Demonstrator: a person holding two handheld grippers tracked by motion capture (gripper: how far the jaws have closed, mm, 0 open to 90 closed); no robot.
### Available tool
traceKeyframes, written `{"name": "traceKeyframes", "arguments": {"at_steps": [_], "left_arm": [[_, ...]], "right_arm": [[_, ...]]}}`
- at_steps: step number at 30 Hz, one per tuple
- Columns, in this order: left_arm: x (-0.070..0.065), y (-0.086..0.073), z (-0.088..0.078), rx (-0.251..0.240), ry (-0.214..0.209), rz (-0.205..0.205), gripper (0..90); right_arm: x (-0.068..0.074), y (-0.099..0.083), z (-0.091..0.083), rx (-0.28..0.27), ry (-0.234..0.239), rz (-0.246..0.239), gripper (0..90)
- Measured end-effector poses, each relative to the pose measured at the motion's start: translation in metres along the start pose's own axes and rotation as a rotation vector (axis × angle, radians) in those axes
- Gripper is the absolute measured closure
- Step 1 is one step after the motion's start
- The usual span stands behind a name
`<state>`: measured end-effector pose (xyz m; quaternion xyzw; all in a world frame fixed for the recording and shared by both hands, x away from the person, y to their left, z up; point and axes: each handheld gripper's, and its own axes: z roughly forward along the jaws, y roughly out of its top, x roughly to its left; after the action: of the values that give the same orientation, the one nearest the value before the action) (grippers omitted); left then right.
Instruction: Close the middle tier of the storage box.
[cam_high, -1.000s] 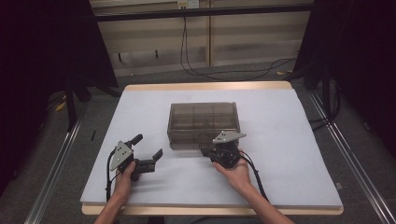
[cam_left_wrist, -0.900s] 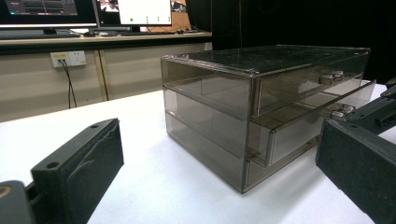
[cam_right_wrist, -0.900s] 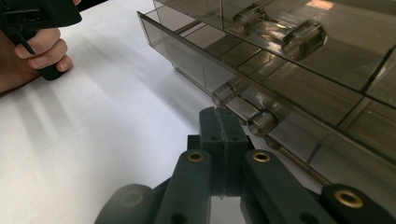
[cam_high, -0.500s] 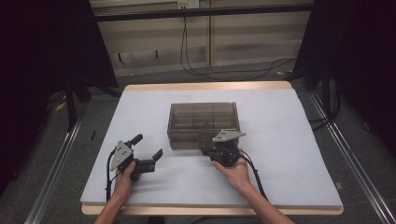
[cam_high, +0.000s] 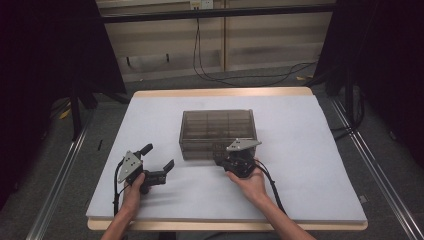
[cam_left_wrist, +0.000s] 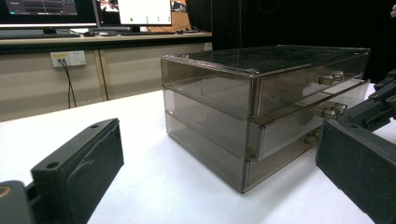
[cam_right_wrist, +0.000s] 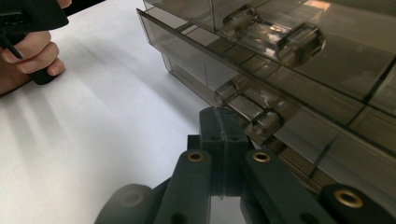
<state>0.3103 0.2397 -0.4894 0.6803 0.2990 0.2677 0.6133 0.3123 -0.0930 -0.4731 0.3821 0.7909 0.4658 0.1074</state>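
Smoked-plastic drawer box (cam_high: 217, 132) with 3 drawers stood near the middle of the white surface (cam_high: 310, 165), its drawer fronts facing the person. Middle drawer (cam_left_wrist: 299, 126) sat slightly proud of the other 2, as the left gripper view showed.

Right gripper (cam_high: 239, 159) was right up at the front of the box. In the right gripper view its jaws were pressed together, no gap between them, tips just under the handle (cam_right_wrist: 250, 108) of a drawer; whether they touched it could not be told. They gripped nothing.

Left gripper (cam_high: 159, 164) lay well off to the left of the box, held low over the surface, jaws wide apart and empty, pointing toward the box's near corner.

Judgement: the step in hand was working a drawer by its handle with the right gripper, and the drawer was barely out. The next move likely called for parting the jaws to take the handle, or hooking it from below, then a straight pull toward the person. The box looked light, so it could slide; the left gripper might need to steady it.
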Motion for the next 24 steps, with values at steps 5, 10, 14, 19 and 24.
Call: {"name": "traceKeyframes", "arguments": {"at_steps": [5, 10, 14, 19, 24], "left_arm": [[0.0001, 0.0, 0.0, 0.0, 0.0, 0.001, 0.9], [0.0001, 0.0, -0.0001, 0.001, 0.0, 0.002, 0.9], [0.0001, 0.0, -0.0001, 0.002, 0.001, 0.002, 0.9], [0.0, 0.0, 0.0, 0.0, 0.0, 0.0, 0.9], [0.0001, 0.0, 0.0, 0.001, 0.0, 0.002, 0.9]], "right_arm": [[-0.0008, 0.0009, 0.0009, -0.004, -0.001, 0.003, 90.0], [-0.0021, 0.0023, 0.0004, -0.007, -0.005, 0.007, 90.0], [-0.0023, 0.0024, 0.0014, -0.009, -0.008, 0.01, 90.0], [-0.0038, 0.0028, 0.0021, -0.007, -0.007, 0.008, 90.0], [-0.005, 0.0034, 0.0016, -0.012, -0.01, 0.015, 90.0]]}}
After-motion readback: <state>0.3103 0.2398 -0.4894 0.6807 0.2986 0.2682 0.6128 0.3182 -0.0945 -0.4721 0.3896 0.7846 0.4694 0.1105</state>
